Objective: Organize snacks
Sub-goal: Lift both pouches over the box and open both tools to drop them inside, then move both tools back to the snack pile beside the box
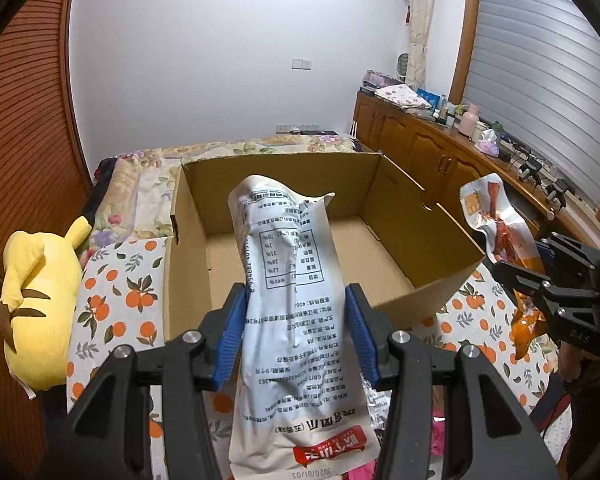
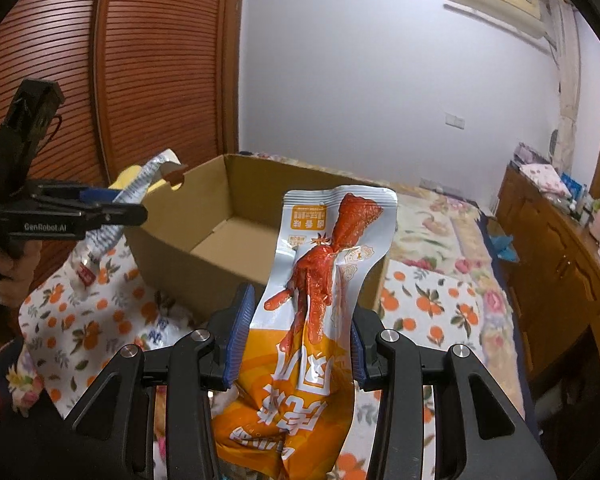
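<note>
My left gripper (image 1: 296, 312) is shut on a white snack pouch (image 1: 296, 304) with its printed back up, held above the near edge of an open, empty cardboard box (image 1: 432, 220). My right gripper (image 2: 300, 320) is shut on an orange snack pouch (image 2: 320, 280) showing a red chicken foot, held just in front of the same box (image 2: 204, 216). In the left wrist view the right gripper (image 1: 516, 280) and orange pouch (image 1: 496, 224) are at the right. In the right wrist view the left gripper (image 2: 140, 210) and white pouch (image 2: 140, 184) are at the left.
The box sits on a bed with an orange-fruit print sheet (image 1: 116, 300). A yellow plush toy (image 1: 36, 304) lies left of the box. More packets (image 2: 168, 320) lie on the sheet in front of the box. A wooden cabinet (image 1: 428, 140) with clutter runs along the right wall.
</note>
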